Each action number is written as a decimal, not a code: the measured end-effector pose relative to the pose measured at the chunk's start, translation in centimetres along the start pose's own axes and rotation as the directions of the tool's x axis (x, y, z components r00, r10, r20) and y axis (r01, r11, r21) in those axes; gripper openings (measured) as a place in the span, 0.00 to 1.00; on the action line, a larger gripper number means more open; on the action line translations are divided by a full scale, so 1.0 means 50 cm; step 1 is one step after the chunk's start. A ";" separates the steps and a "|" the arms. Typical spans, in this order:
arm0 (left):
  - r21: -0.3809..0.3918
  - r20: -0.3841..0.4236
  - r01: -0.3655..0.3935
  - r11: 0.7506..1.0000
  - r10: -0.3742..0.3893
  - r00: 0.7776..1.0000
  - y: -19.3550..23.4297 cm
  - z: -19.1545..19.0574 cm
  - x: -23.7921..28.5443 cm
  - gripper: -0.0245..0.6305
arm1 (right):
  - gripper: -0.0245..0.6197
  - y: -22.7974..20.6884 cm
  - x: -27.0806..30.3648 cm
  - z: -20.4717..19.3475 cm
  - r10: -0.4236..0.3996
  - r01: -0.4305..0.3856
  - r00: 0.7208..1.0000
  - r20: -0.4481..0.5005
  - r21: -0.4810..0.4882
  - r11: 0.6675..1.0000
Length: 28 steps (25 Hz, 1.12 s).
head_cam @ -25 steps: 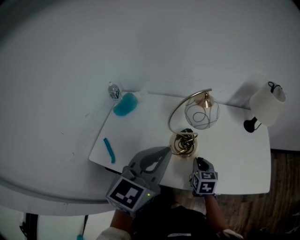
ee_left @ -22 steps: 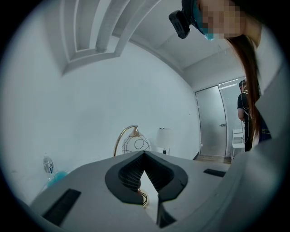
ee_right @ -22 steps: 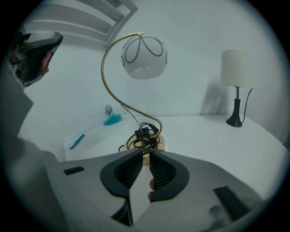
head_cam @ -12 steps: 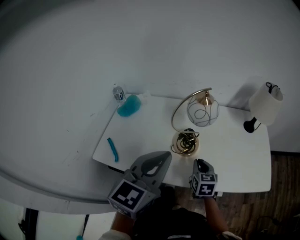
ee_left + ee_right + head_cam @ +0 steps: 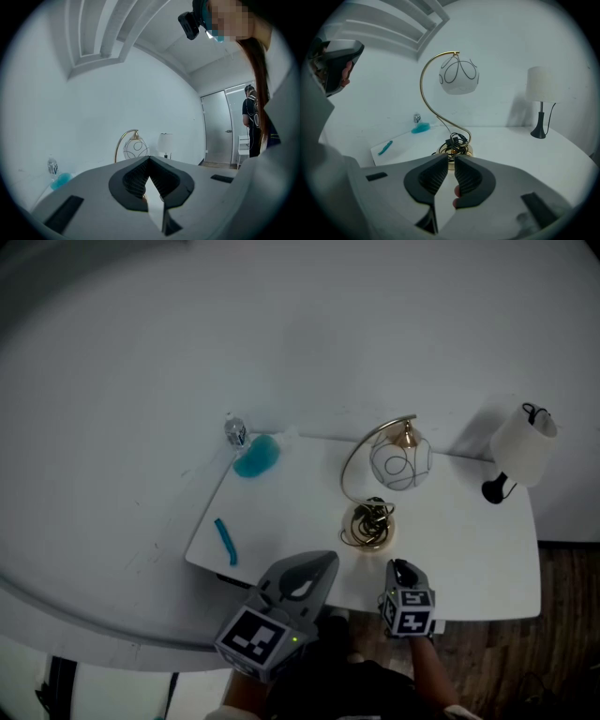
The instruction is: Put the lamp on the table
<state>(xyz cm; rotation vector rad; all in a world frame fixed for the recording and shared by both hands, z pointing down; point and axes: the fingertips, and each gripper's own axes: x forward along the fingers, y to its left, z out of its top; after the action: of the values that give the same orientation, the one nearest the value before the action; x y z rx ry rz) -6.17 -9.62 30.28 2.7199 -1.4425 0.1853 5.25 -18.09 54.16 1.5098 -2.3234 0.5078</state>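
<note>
The lamp (image 5: 367, 524), a gold arc with a clear wire-patterned globe (image 5: 401, 463) and a coiled cord on its round base, stands upright on the white table (image 5: 469, 549). My right gripper (image 5: 403, 570) hovers at the table's front edge, just short of the base and apart from it. Its jaws have just been closing and now stand a narrow gap apart with nothing between them. In the right gripper view (image 5: 451, 157) the lamp (image 5: 454, 148) rises straight ahead. My left gripper (image 5: 316, 568) is to the left, tips together and empty (image 5: 149, 158); the lamp (image 5: 135, 149) shows beyond it.
A white-shaded lamp with a black base (image 5: 520, 451) stands at the table's right rear. A blue soft thing (image 5: 255, 457), a small bottle (image 5: 234, 430) and a blue stick (image 5: 224, 541) lie at the left. A person (image 5: 251, 123) stands by a far door.
My left gripper has drawn back a little toward me. The lamp stands where it was, and the right gripper has hardly shifted in the view.
</note>
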 end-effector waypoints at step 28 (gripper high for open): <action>-0.041 -0.011 0.069 0.997 -0.069 0.998 -0.075 -0.060 0.004 0.05 | 0.04 -0.031 -0.128 0.043 -0.032 0.037 0.991 0.132 -0.033 0.999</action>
<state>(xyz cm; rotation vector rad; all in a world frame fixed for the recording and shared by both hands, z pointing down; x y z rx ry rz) -3.20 -7.37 33.29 2.7263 -1.3318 0.1670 9.01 -14.51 49.56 1.6086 -2.3856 0.3671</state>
